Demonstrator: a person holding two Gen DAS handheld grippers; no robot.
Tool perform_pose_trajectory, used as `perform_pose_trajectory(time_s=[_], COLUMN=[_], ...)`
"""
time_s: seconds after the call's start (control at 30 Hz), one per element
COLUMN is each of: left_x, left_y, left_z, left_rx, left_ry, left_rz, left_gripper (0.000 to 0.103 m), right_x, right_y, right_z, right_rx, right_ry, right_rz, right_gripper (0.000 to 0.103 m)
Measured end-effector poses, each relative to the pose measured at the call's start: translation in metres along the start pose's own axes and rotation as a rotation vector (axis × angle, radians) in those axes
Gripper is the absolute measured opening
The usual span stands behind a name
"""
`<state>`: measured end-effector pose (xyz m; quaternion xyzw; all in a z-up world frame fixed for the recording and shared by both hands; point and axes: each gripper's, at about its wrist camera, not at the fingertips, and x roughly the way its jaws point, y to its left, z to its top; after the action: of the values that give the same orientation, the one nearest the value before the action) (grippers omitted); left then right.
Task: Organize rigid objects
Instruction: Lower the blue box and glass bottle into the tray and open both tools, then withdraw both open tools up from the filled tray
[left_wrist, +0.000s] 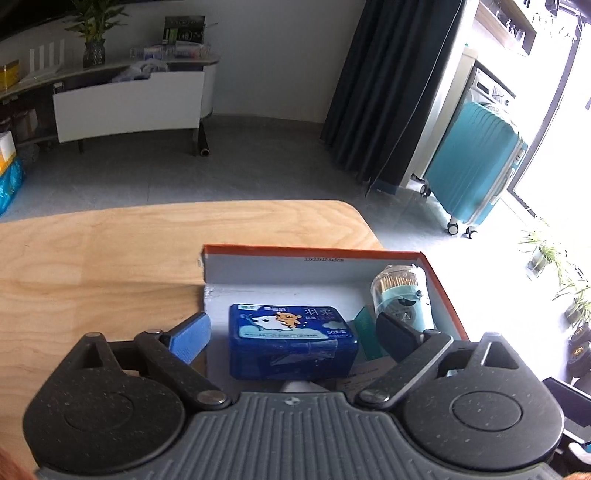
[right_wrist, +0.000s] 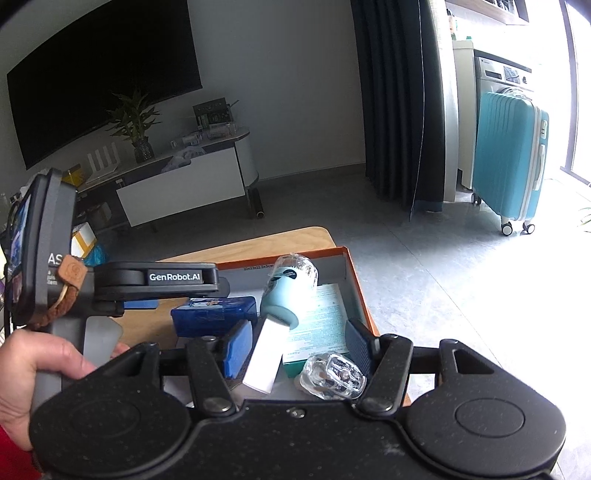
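An orange-rimmed cardboard box (left_wrist: 314, 252) sits at the wooden table's near right corner. Inside it lies a blue tin with a bear picture (left_wrist: 291, 341). My left gripper (left_wrist: 293, 334) straddles the tin, open wide, with a gap at each pad. A toothpick holder with a clear top and teal base (left_wrist: 400, 295) lies on its side at the box's right wall. My right gripper (right_wrist: 297, 345) is open low over the box. Between its fingers are a small white carton (right_wrist: 264, 356), a teal-and-white printed pack (right_wrist: 319, 325) and a clear plastic piece (right_wrist: 332, 376). No pad presses on them.
The wooden table (left_wrist: 92, 266) stretches left of the box. A hand (right_wrist: 33, 373) holds the left gripper's handle at the right wrist view's left edge. Beyond the table are grey floor, a TV stand (left_wrist: 129, 103), a dark curtain (left_wrist: 388, 74) and a teal suitcase (left_wrist: 476, 166).
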<state>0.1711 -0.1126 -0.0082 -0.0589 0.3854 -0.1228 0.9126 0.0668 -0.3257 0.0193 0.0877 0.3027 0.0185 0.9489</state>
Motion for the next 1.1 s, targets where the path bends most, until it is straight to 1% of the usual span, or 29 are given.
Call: perform_pose_trajectory(time_s=[0.2,0.37,0.43,0.63,0.73,0.8,0.97,1.07,1.1], left_x=[-0.025,-0.053,-0.064,-0.089,-0.098,-0.102,-0.105,-0.107,-0.107], left_y=[-0.001,-0.005,-0.005,-0.012,-0.02,-0.023,-0.03,-0.036,-0.037], left_z=[-0.007,-0.024,-0.033,-0.057,-0.071,-0.08,-0.1,-0.11,-0.112], left_rx=[0.007,0.011,-0.001,0.01,0.022,0.025,0.031,0.043,0.047], left_ry=[-0.009,-0.014,-0.015,-0.004,0.004,0.004,0.031,0.028,0.027], left_rz=[0.031,0.059,0.077,0.141,0.16,0.171,0.169,0.191,0.187], left_gripper=[0.099,0.102,0.103,0.103,0.103,0.103,0.103,0.103,0.103], right_x=[-0.015,-0.03,-0.037,-0.055,-0.064,-0.069,-0.08,-0.085,-0.087], right_y=[0.003,0.004,0.004,-0.001,-0.003,-0.005,-0.013,-0.016,-0.017], right_z=[-0.001,-0.008,-0.011,-0.023,-0.03,-0.035,-0.046,-0.052,-0.054], right_rx=[-0.009,-0.018,-0.021,-0.028,-0.041,-0.043,-0.048,-0.047,-0.046], right_ry=[-0.013,-0.014,-0.012,-0.005,0.003,0.012,0.029,0.035,0.037], right_rz=[0.009,0.01,0.015,0.023,0.024,0.028,0.013,0.004,0.001], right_gripper=[0.069,0.069,0.069,0.072,0.073,0.076,0.077,0.077,0.077])
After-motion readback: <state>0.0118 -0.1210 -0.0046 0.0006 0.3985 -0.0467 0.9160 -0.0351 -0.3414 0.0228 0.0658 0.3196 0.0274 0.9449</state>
